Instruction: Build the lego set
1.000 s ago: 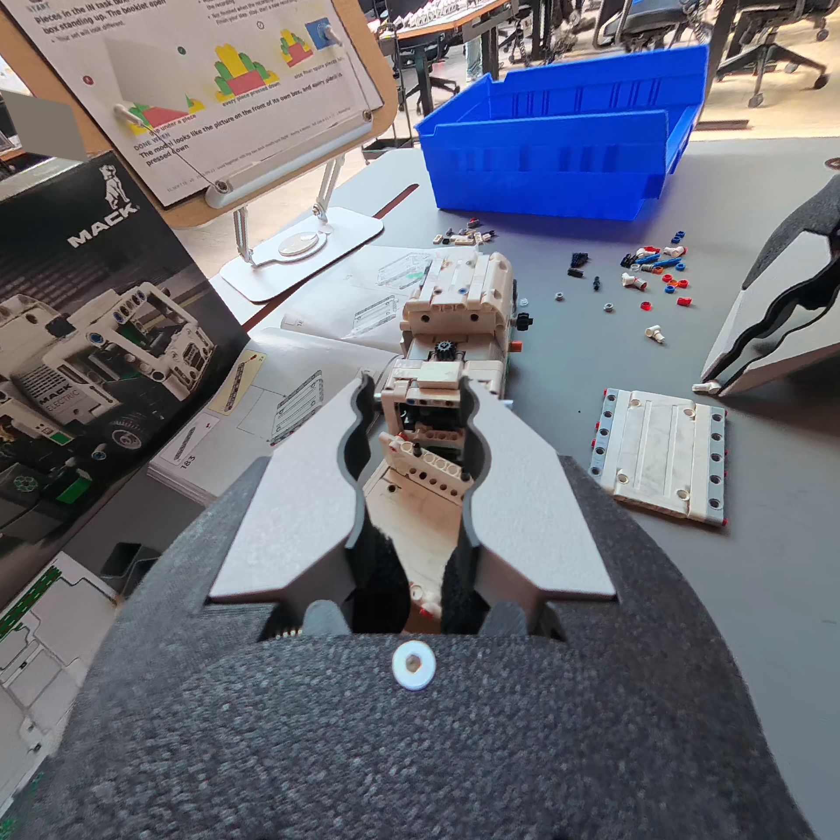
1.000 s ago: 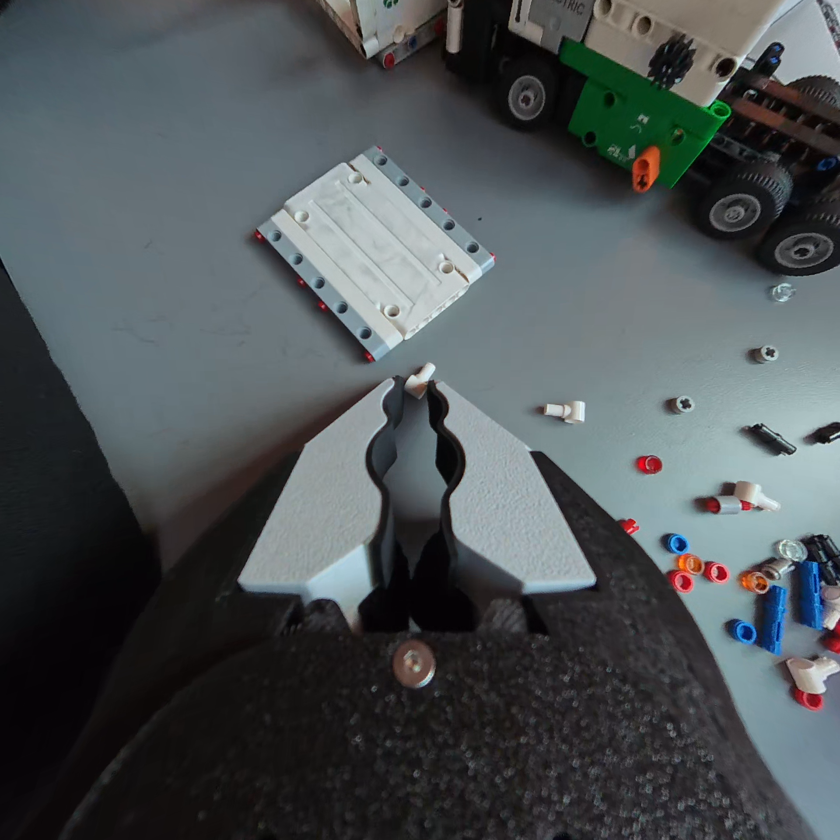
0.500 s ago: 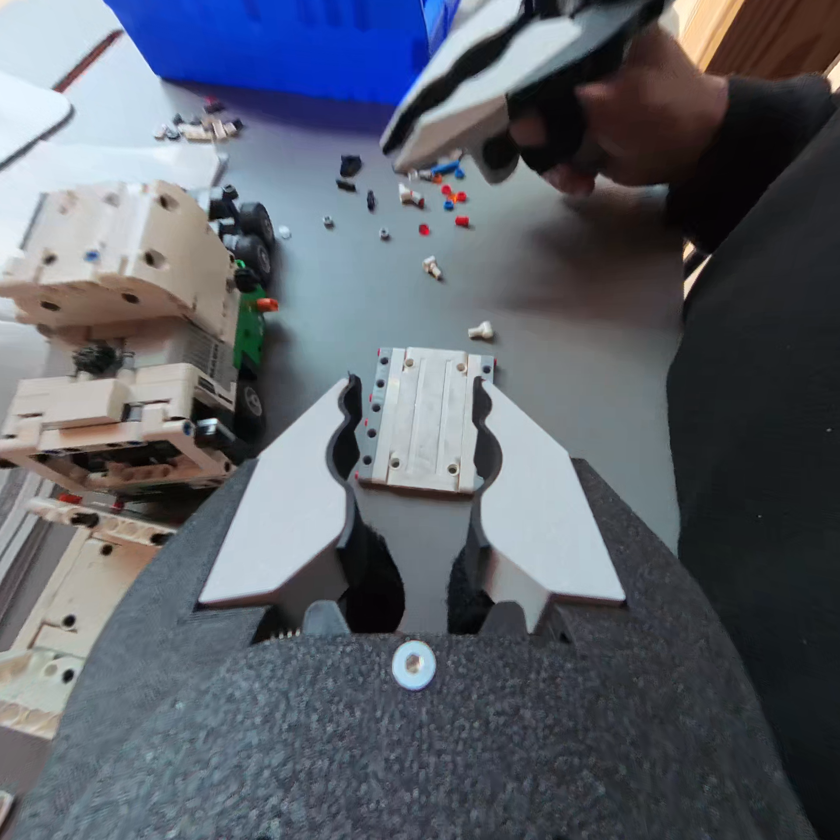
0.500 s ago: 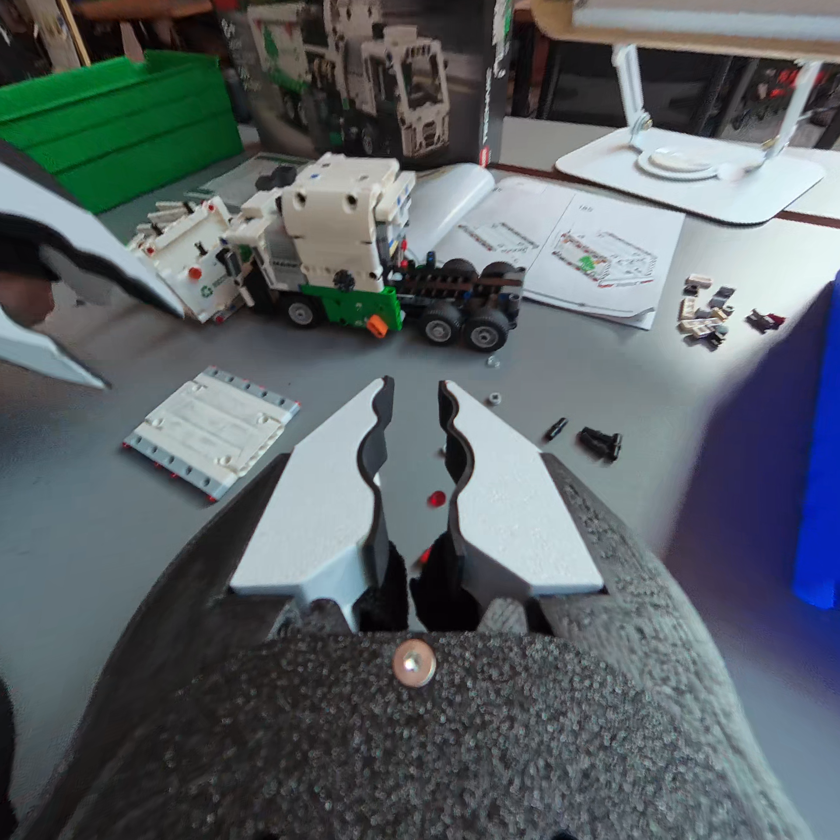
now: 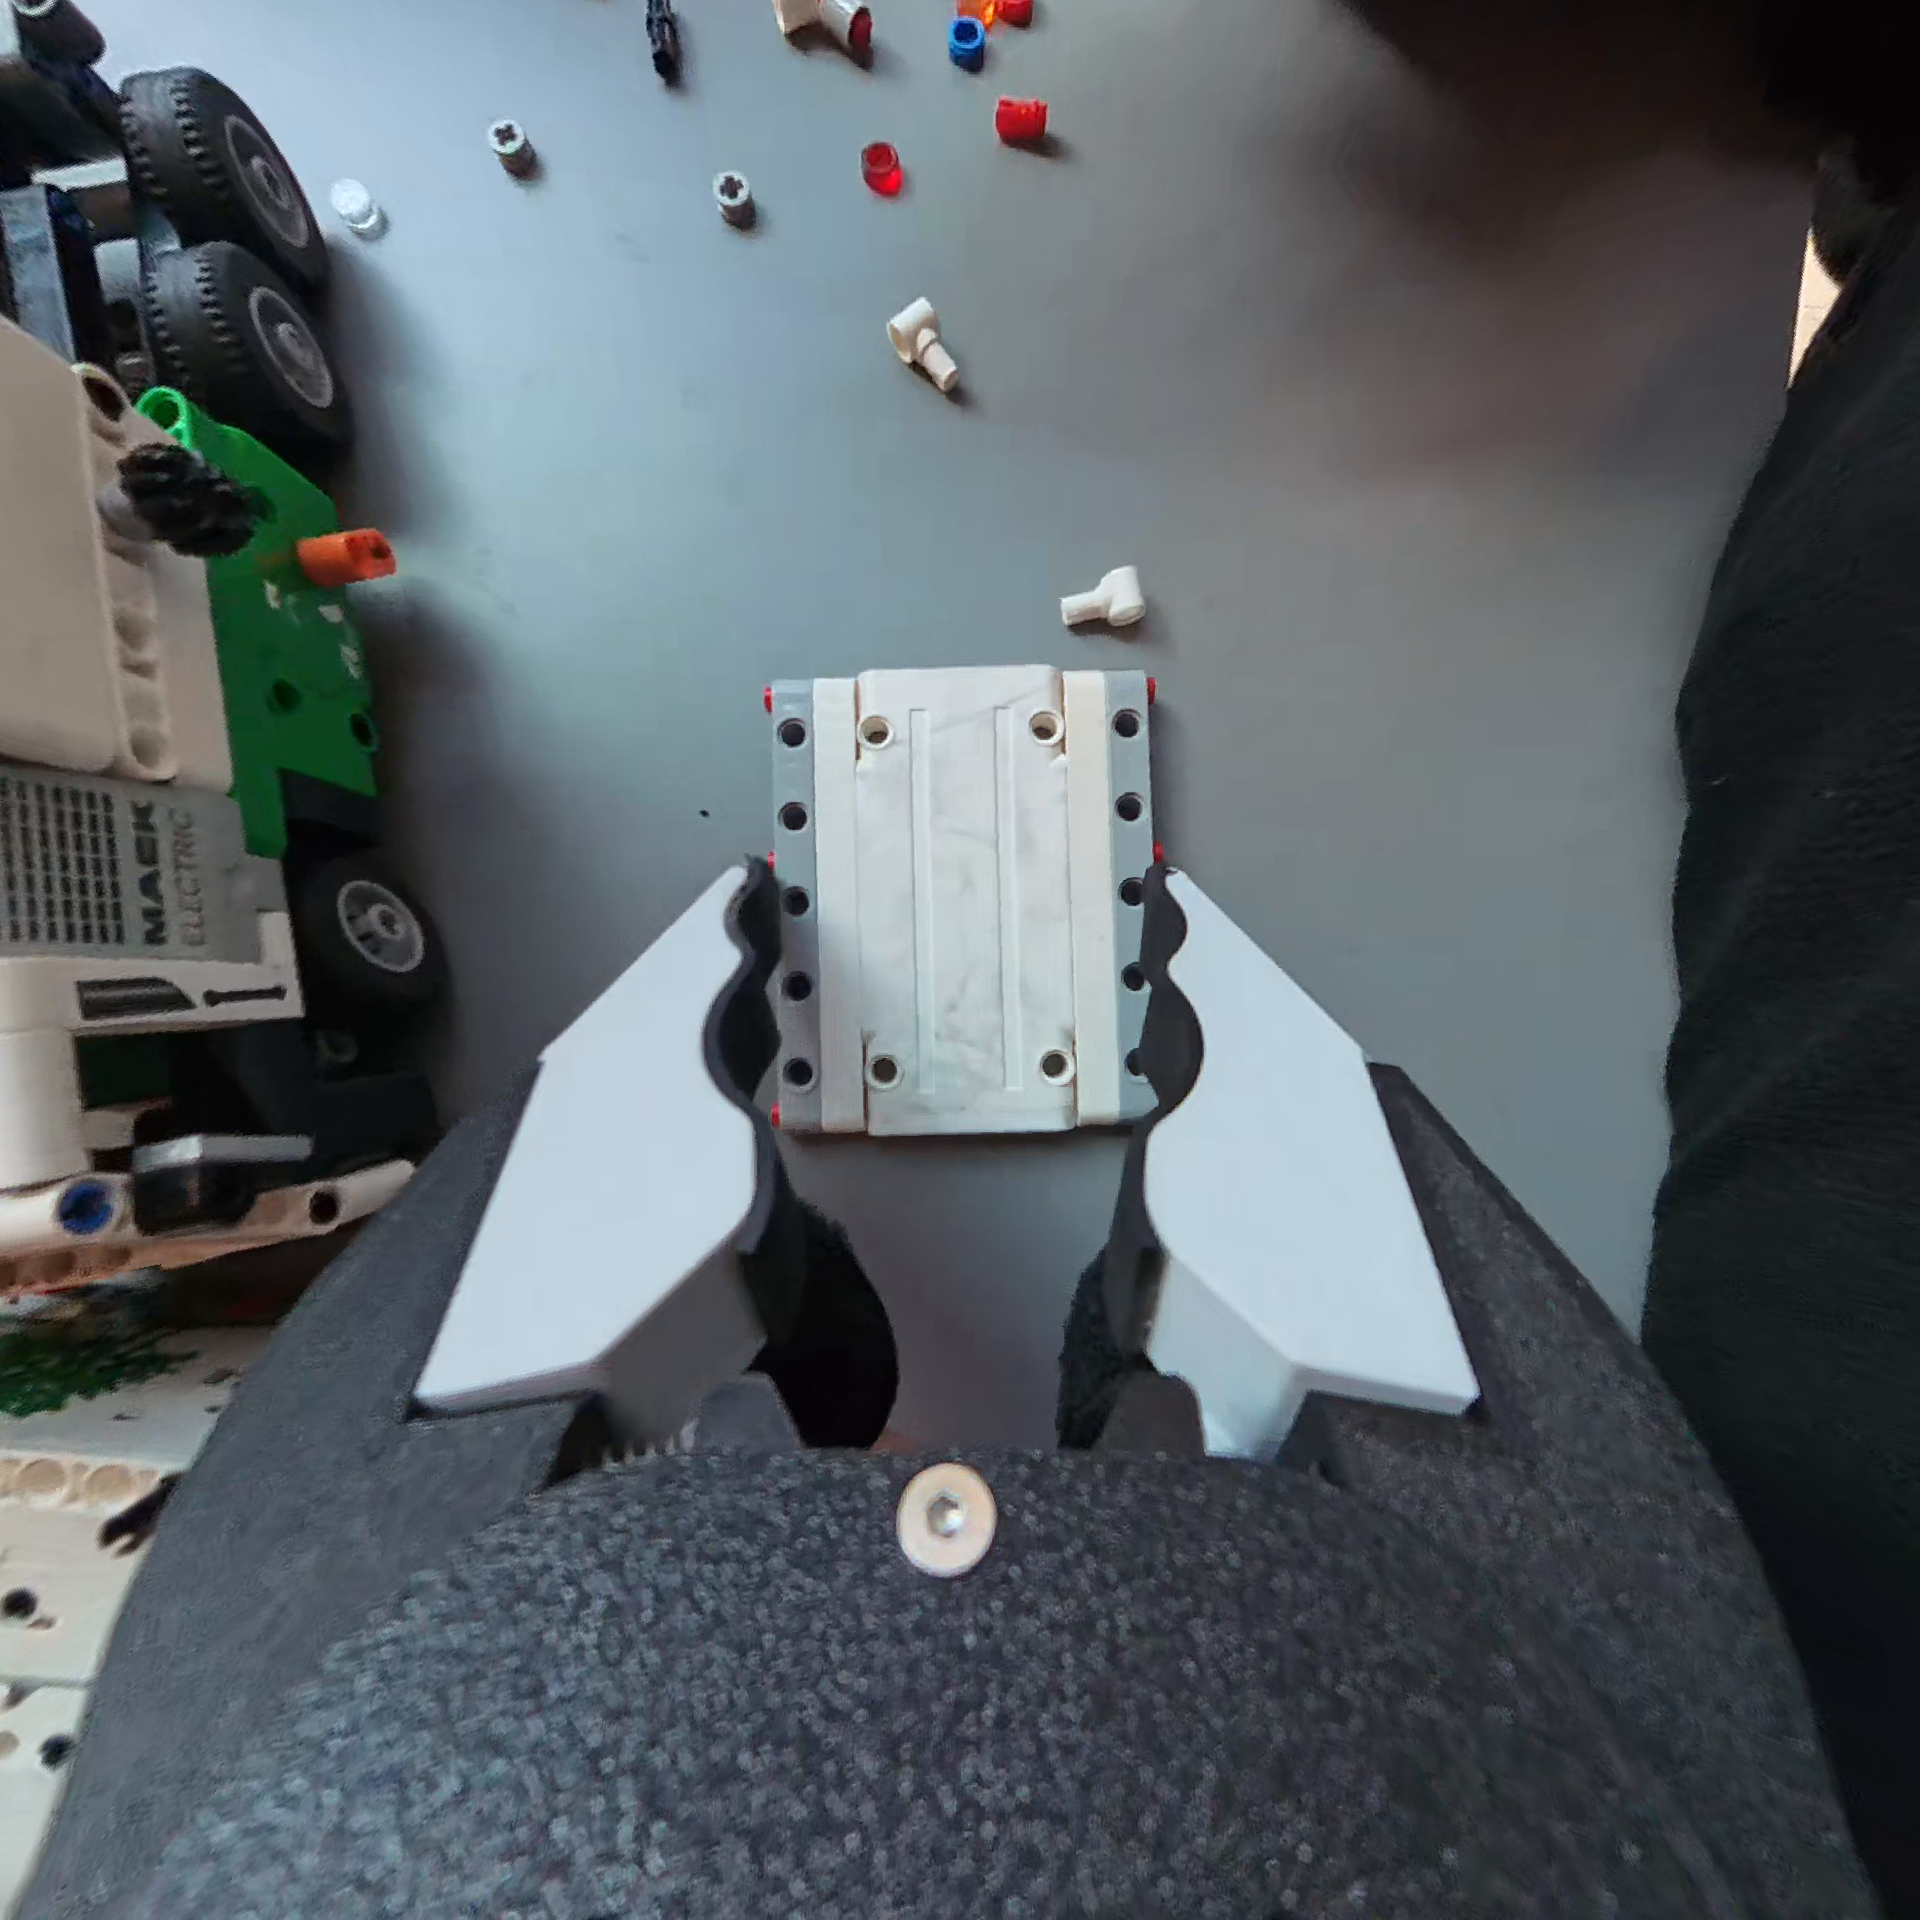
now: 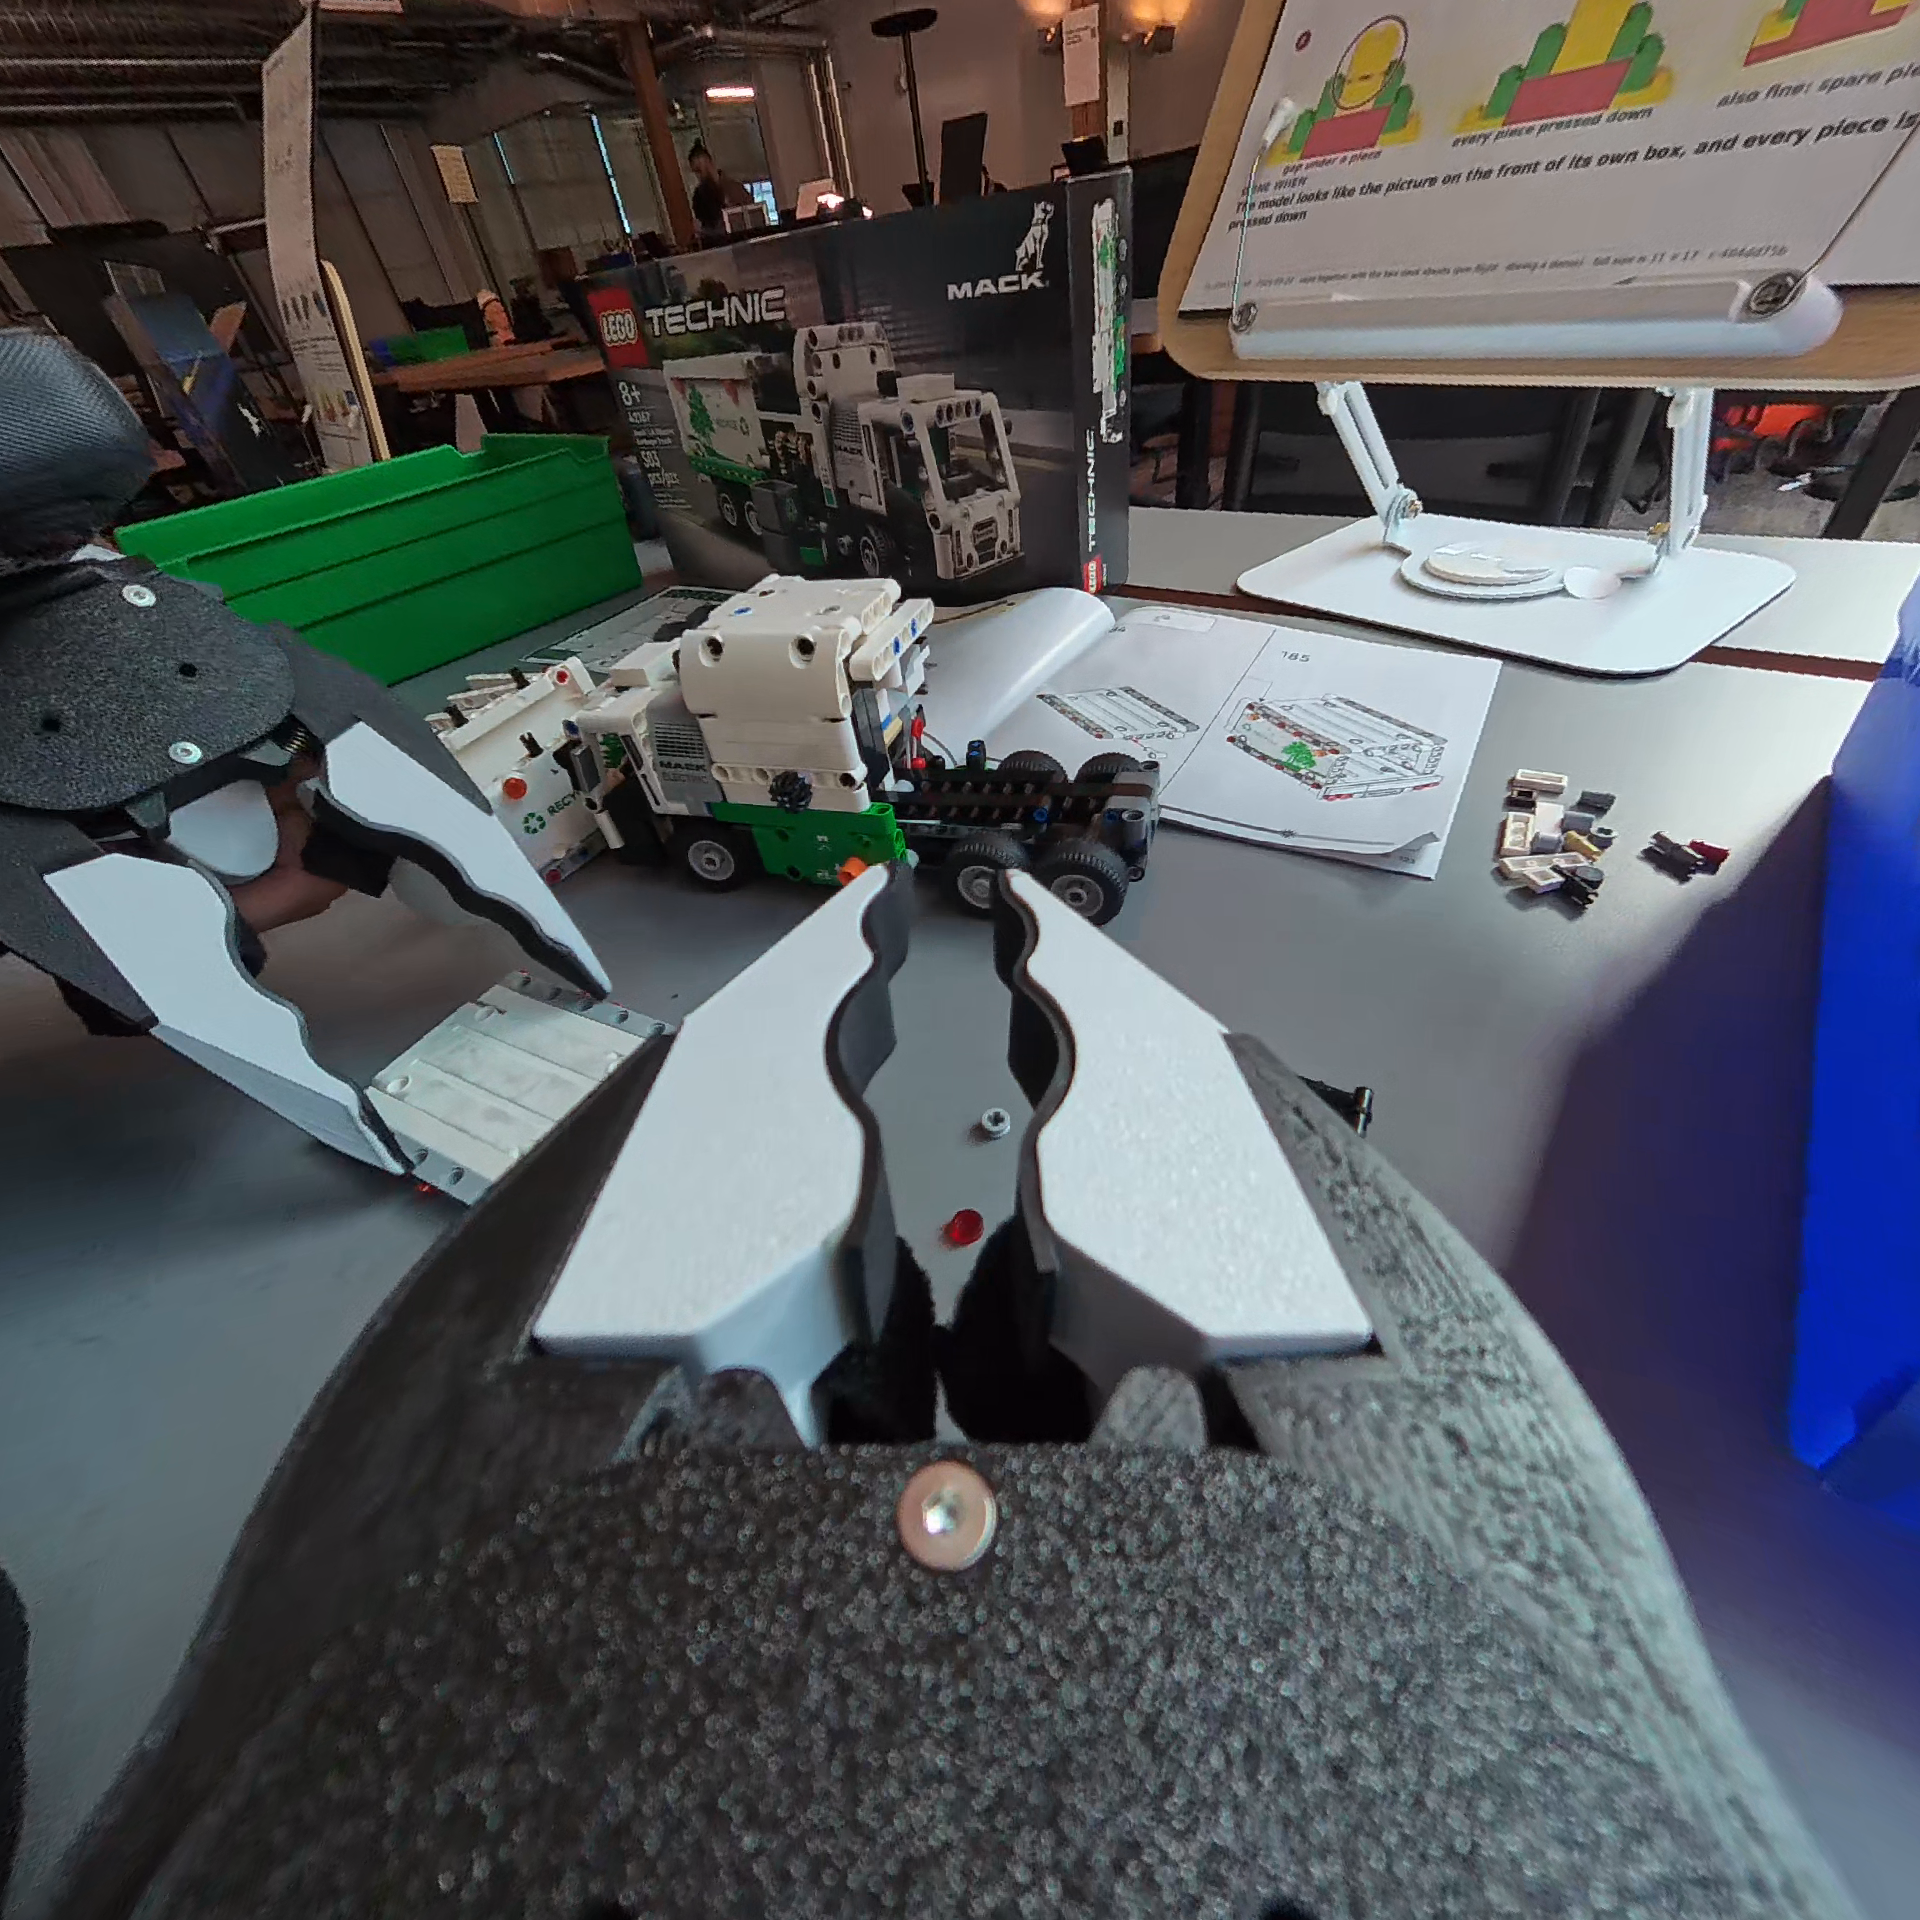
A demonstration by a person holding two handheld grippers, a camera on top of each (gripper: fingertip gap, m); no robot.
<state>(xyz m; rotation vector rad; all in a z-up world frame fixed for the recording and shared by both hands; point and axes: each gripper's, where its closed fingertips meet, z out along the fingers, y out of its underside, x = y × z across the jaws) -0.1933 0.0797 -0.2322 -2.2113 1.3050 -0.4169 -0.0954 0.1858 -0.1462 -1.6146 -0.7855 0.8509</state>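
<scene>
A flat white and grey panel [image 5: 961, 904] lies on the grey table [image 5: 1351, 623]. My left gripper [image 5: 954, 878] is open wide and points down, one finger on each long side of the panel, close to its edges. It also shows in the right wrist view [image 6: 488, 1070], low over the panel [image 6: 499, 1070]. The part-built white and green truck [image 6: 790, 758] stands behind; it is at the left in the left wrist view [image 5: 156, 727]. My right gripper [image 6: 951, 883] is slightly open and empty, held above the table and facing the truck.
Loose small pieces lie about: two white connectors [image 5: 1103, 603] [image 5: 923, 343], a red stud [image 6: 964, 1226], a pile [image 6: 1553, 831]. The set's box [image 6: 883, 416], a green bin [image 6: 416, 561], an open booklet [image 6: 1299, 727], a stand [image 6: 1507, 582] and a blue bin [image 6: 1870, 1039] ring the table. The tips of one gripper are about 15 centimetres away from the tips of the other. The red stud [image 6: 964, 1226] is about 9 centimetres from my right fingertips. It is also in sight in the left wrist view [image 5: 877, 174].
My left gripper swung from the truck to the panel, opened wider and came down around it. My right gripper let go of a small white connector, lifted and turned toward the truck.
</scene>
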